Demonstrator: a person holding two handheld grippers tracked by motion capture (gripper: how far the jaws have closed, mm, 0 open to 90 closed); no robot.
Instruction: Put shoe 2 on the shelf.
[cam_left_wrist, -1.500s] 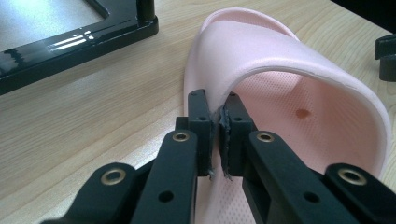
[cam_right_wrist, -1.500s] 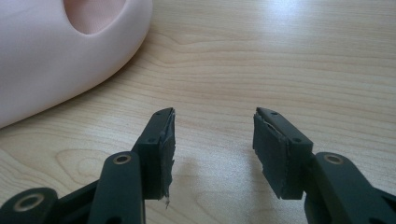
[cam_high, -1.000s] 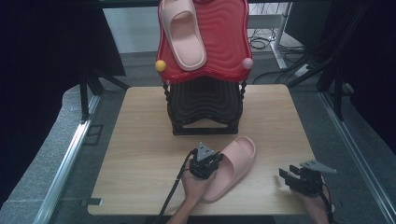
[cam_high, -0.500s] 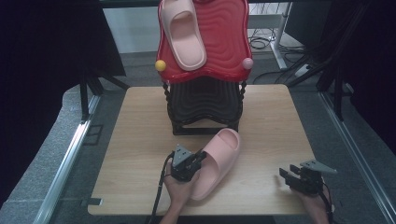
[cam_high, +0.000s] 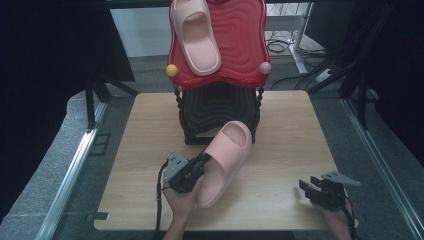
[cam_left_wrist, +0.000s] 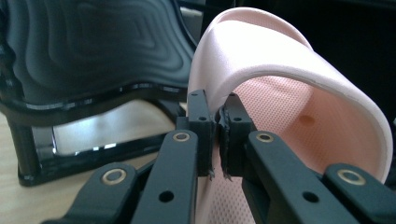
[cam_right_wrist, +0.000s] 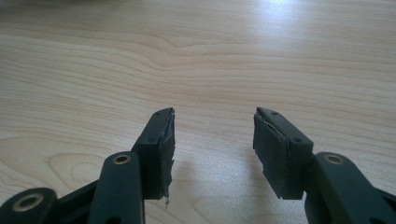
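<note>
A pink slipper (cam_high: 225, 160) is held off the table in front of the black lower shelf (cam_high: 220, 112) of a small rack, toe strap toward the rack. My left gripper (cam_high: 200, 162) is shut on the slipper's side wall, and the left gripper view shows the jaws pinching the pink edge (cam_left_wrist: 205, 100) just below the strap (cam_left_wrist: 280, 60). A second pink slipper (cam_high: 196, 35) lies on the rack's red top shelf (cam_high: 240, 45). My right gripper (cam_high: 312, 192) stands open over bare wood (cam_right_wrist: 210, 70) near the table's front right, with nothing between its fingers.
The rack stands at the back middle of the wooden table (cam_high: 295, 135), with a yellow knob (cam_high: 171, 70) and a pink knob (cam_high: 265, 67) on its red shelf. Metal rails (cam_high: 75, 165) run along both sides of the table. Cables (cam_high: 280, 45) lie on the floor behind.
My left gripper has carried the slipper left and then forward toward the rack, lifting its toe end. The right gripper has stayed in place.
</note>
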